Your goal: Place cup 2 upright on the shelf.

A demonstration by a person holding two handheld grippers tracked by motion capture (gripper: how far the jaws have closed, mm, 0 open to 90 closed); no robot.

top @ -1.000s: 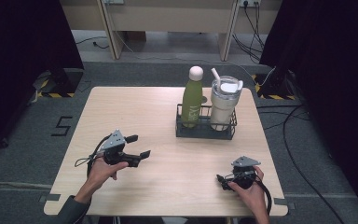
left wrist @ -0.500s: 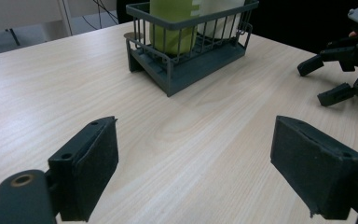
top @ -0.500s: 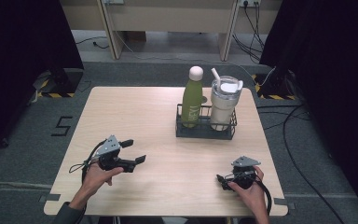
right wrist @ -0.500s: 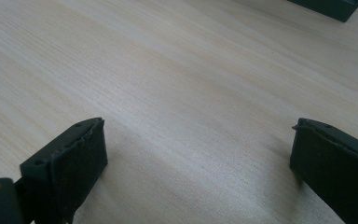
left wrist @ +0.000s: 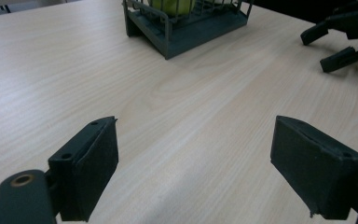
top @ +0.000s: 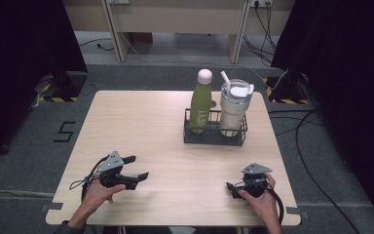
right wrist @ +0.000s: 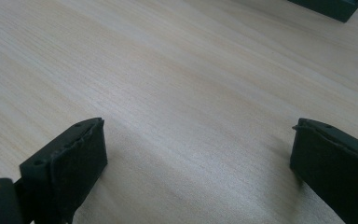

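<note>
Reaching from there looked risky, since both the left gripper (top: 135, 167) and right gripper (top: 233, 187) sat low with jaws spread and empty, and the green bottle (top: 200, 101) stood well ahead in the wire caddy (top: 214, 138), touching the tumbler (top: 234, 108), so a sloppy grab could've tipped either.

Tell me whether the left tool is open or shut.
Open. The left tool shows its two black jaws set wide apart over the bare table, with nothing between them.

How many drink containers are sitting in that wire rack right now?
2. A green bottle with a pale cap stands in the left side of the black wire rack; a white tumbler with a straw stands in the right side. Nothing else seems tucked behind them.
</note>
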